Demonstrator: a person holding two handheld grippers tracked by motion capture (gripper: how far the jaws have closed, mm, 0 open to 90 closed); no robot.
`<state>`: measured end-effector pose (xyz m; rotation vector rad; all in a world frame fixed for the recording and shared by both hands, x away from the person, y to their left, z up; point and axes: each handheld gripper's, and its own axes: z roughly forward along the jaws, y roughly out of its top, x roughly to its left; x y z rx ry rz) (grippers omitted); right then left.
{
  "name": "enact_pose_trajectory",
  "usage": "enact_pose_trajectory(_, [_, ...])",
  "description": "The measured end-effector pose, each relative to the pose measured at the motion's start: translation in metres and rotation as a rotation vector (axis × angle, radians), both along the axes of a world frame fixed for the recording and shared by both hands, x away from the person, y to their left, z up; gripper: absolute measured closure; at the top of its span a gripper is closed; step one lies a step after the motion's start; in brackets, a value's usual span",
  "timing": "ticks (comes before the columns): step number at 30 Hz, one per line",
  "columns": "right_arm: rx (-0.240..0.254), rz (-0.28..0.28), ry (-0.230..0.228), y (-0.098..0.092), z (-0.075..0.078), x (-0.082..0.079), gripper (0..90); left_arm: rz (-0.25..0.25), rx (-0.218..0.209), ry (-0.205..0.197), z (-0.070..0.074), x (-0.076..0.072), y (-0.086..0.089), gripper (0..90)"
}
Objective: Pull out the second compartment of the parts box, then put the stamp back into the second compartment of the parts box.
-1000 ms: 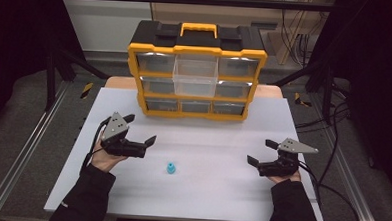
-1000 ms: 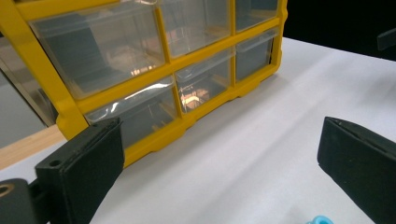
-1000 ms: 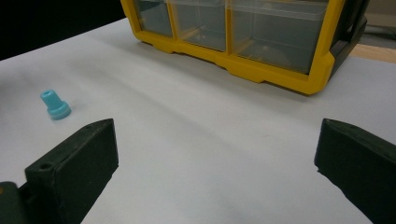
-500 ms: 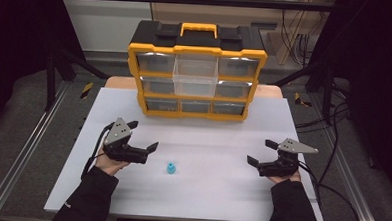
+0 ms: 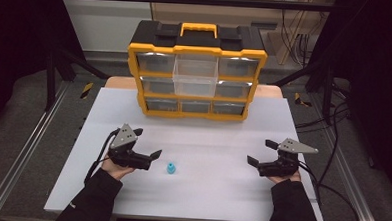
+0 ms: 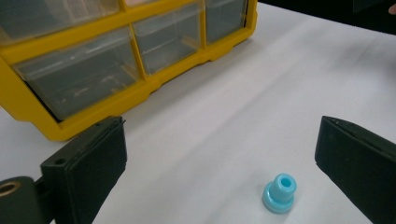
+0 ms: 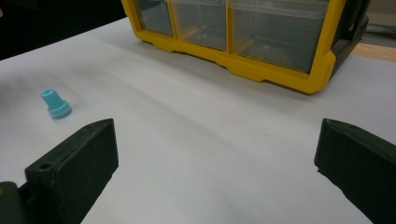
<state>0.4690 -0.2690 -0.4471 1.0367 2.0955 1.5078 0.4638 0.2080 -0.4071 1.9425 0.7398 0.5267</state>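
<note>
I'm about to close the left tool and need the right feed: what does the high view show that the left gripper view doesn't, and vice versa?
High view: the yellow organizer's black top and handle, its top middle drawer pulled out, and the open right tool far right of the open left tool.
Left gripper view: the hole in the top of the blue part, which stands upright on its wider base, nearer one jaw.
Both: blue part, organizer's bottom drawers, white table.
</note>
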Motion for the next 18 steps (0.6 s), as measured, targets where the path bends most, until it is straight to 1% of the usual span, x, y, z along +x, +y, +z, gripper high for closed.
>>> enact_pose_trajectory(4, [-0.001, -0.001, 0.003, 0.0, 0.0, 0.0, 0.2, -0.016, 0.005, 0.014, -0.004, -0.001, -0.003, 2.1])
enact_pose_trajectory(7, [-0.002, 0.0, 0.003, 0.0, 0.0, 0.0, 0.2, -0.018, 0.005, 0.031, -0.006, 0.0, -0.005, 2.1])
enact_pose_trajectory(10, [-0.001, 0.001, 0.003, 0.0, 0.0, 0.0, 0.2, -0.012, -0.014, 0.048, -0.008, 0.0, -0.005, 2.0])
enact_pose_trajectory(14, [0.0, 0.003, 0.004, 0.001, -0.001, 0.0, 0.2, -0.013, -0.023, 0.066, -0.011, 0.001, -0.005, 2.0])
enact_pose_trajectory(18, [-0.001, 0.002, 0.004, 0.001, 0.0, 0.0, 0.3, -0.019, -0.01, 0.079, -0.014, 0.001, -0.007, 2.0])
